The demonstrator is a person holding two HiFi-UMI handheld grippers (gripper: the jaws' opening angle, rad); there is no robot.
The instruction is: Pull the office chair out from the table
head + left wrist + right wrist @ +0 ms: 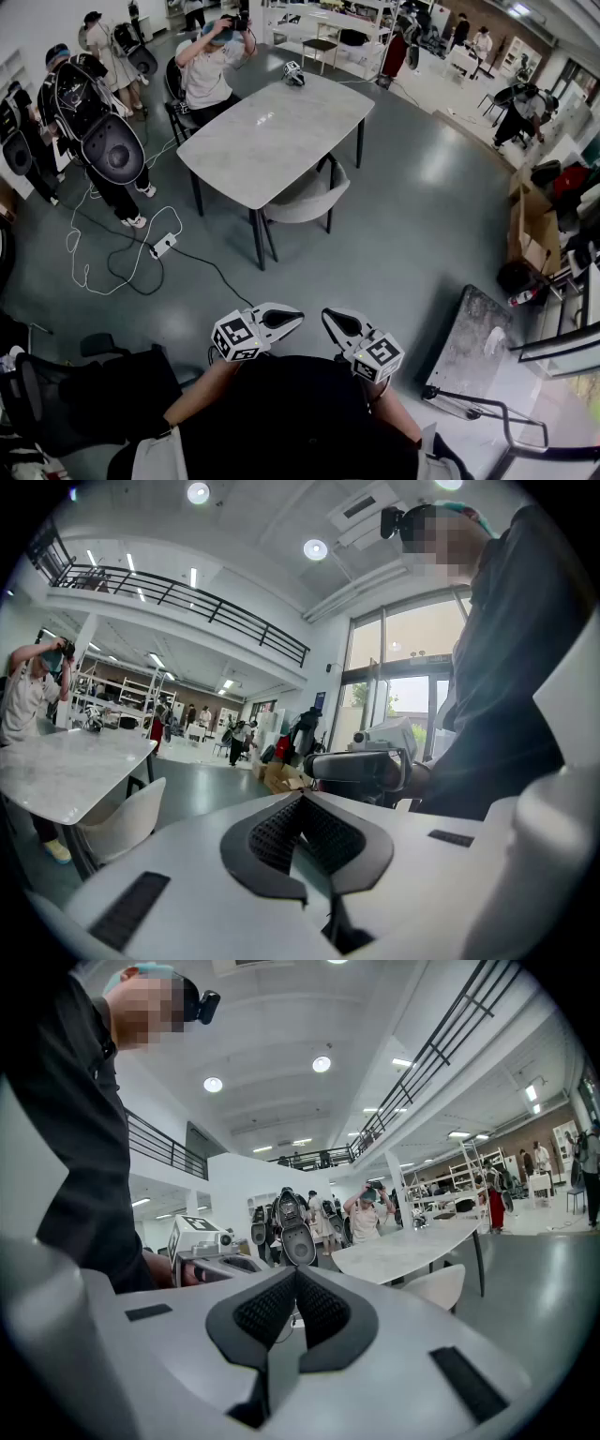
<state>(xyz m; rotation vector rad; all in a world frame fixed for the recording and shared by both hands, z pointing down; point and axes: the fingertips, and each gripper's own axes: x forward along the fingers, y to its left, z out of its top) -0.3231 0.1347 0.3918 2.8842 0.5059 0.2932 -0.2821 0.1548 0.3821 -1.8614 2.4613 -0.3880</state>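
Left hand-held gripper point(296, 320) and right hand-held gripper point(328, 318) are both closed and empty, near the operator. Office chair point(306, 195) stands tucked under the counter point(272, 131), well apart from them. Risk: closed jaws would shove the backrest, not grip it.

The left gripper point(302, 799) fills the lower part of the view, its jaws closed together with nothing between them. Just beyond its tips the right gripper point(321, 766) lies across the view, held by a person in a dark sleeve point(511, 696) at the right. At the left stands a pale table point(66, 771) with a chair point(122, 822) tucked under its near edge. A bystander point(26, 694) stands behind the table with hands raised to the head. Boxes point(281, 778) sit on the grey floor point(202, 794) farther back, below a railed balcony point(178, 594).
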